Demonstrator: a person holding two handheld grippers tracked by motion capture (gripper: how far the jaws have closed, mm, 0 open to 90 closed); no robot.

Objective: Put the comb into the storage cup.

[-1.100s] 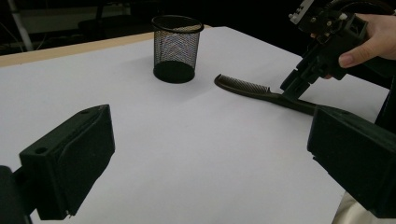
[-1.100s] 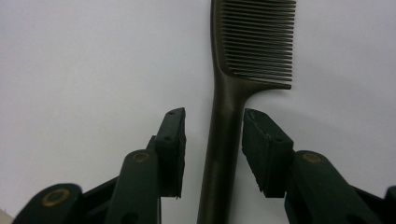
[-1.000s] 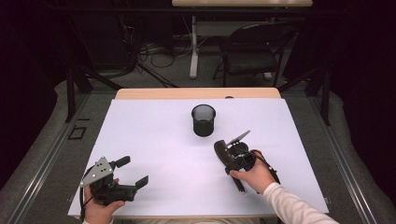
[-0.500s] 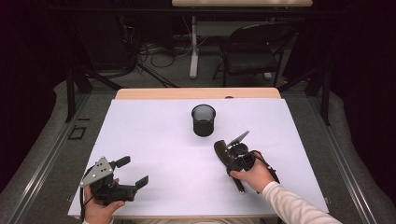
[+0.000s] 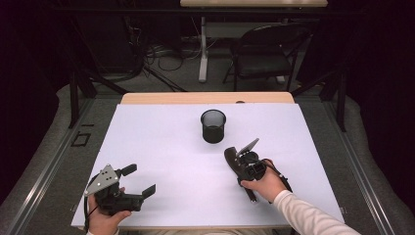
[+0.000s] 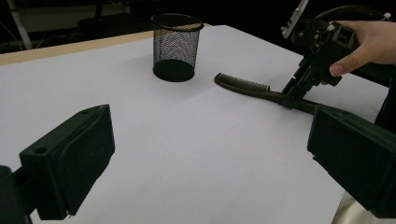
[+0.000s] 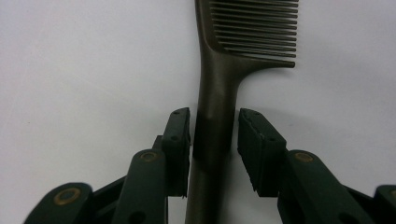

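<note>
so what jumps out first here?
The right gripper, its jaws just closing around the handle of a dark comb lying flat on the white table, with slight gaps showing. Beyond it stands a black mesh cup; the left gripper waits open near the front edge.

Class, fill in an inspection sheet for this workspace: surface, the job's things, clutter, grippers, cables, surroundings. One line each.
Surface: white sheet over a wooden table, bare apart from two items.
Job's things: dark comb lying flat; black mesh cup upright, apart from the comb.
Clutter: nothing seen.
Grippers: right hand-held gripper straddles the comb's handle, its jaws have just been closing, and a slim gap shows at one pad; left hand-held gripper has its jaws wide open with nothing between them, near the sheet's front edge.
Cables: loose cables on the floor behind the table; a gripper cable by the right hand.
Surroundings: dark room, folding chair behind the table.
</note>
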